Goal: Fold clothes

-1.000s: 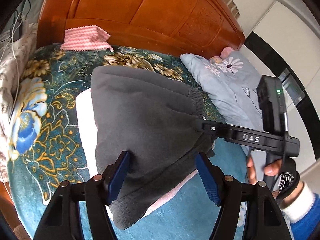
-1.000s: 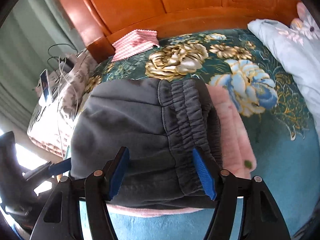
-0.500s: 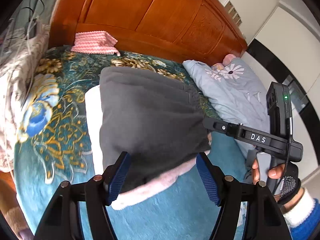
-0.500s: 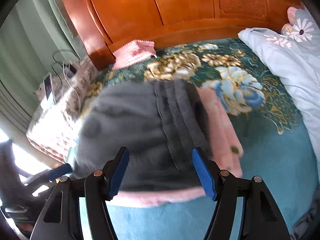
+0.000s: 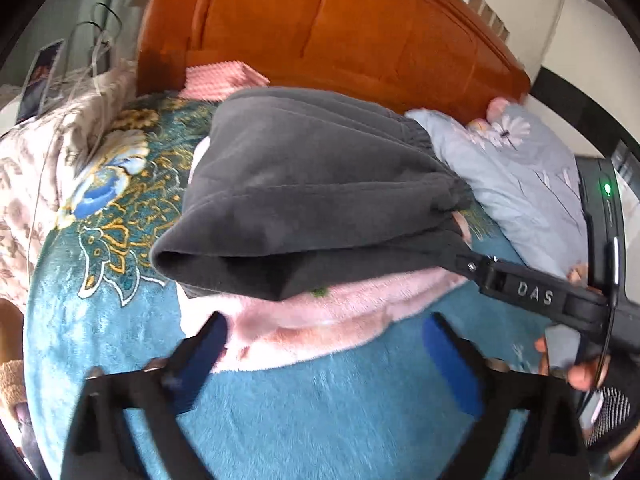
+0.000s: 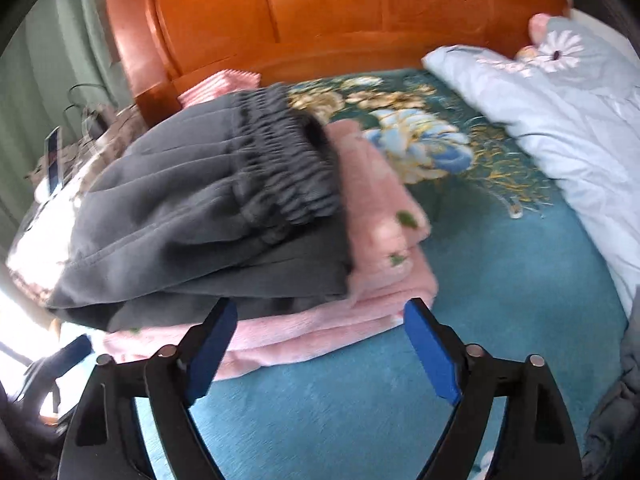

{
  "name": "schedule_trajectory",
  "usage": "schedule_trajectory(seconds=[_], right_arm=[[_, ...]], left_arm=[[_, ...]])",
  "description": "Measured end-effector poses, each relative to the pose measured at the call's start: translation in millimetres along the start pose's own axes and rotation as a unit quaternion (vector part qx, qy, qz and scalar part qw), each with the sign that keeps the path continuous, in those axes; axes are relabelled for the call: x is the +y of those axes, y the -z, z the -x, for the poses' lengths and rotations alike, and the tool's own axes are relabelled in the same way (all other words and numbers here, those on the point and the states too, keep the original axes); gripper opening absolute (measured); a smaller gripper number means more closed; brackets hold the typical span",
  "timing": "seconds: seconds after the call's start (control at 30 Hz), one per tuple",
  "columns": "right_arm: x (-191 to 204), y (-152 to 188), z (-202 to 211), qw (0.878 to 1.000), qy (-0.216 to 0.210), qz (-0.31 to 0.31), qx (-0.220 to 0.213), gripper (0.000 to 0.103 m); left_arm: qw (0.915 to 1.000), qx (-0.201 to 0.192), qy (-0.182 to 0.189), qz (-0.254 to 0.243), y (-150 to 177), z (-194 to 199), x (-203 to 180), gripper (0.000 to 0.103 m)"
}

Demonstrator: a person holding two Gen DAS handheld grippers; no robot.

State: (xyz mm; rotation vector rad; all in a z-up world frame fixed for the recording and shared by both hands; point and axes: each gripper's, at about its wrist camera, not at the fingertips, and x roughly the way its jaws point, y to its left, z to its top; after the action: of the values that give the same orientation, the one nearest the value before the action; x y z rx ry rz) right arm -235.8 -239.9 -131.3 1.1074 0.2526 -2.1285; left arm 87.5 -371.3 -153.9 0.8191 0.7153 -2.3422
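A folded dark grey garment with an elastic waistband (image 5: 312, 200) (image 6: 208, 216) lies on top of a folded pink fleece garment (image 5: 320, 320) (image 6: 380, 240). Both rest on the teal floral blanket (image 5: 320, 412) (image 6: 500, 280). My left gripper (image 5: 328, 360) is open, low in front of the stack's near edge, with the pink edge just beyond its blue pads. My right gripper (image 6: 320, 352) is open too, at the pink garment's front edge. In the left wrist view one right finger (image 5: 532, 292) reaches to the grey garment's right corner. A person's hand (image 5: 576, 372) holds that gripper.
An orange wooden headboard (image 5: 360, 32) (image 6: 340, 12) closes off the far side. A pink striped folded cloth (image 5: 220, 80) (image 6: 216, 88) lies against it. A light blue quilt with a daisy (image 5: 520, 184) (image 6: 560, 120) fills the right. A phone and cables (image 5: 44, 76) sit at far left.
Both grippers have drawn back and dropped from over the grey garment to the stack's near edge. Both stay open. The grey garment lies on the pink one.
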Motion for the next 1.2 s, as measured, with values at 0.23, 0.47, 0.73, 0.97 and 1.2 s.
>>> schedule_trajectory(seconds=[0.23, 0.47, 0.73, 0.97, 1.2], right_arm=[[-17, 10, -10, 0.999, 0.031, -0.029, -0.017, 0.103], [-18, 22, -12, 0.996, 0.056, -0.009, -0.068, 0.103], [-11, 31, -13, 0.991, 0.073, 0.011, -0.116, 0.103], [-9, 39, -14, 0.988, 0.075, 0.014, -0.136, 0.103], [-10, 42, -15, 0.986, 0.076, 0.015, -0.146, 0.103]], left_arm=[[0.9984, -0.021, -0.051, -0.007, 3, -17, -2, 0.103], [0.9917, -0.045, -0.112, -0.043, 13, -28, -16, 0.103], [0.9881, -0.087, -0.123, -0.032, 20, -25, -13, 0.103], [0.9861, -0.098, -0.133, -0.009, 26, -25, -10, 0.103], [0.9855, -0.095, -0.140, 0.011, 28, -30, -5, 0.103]])
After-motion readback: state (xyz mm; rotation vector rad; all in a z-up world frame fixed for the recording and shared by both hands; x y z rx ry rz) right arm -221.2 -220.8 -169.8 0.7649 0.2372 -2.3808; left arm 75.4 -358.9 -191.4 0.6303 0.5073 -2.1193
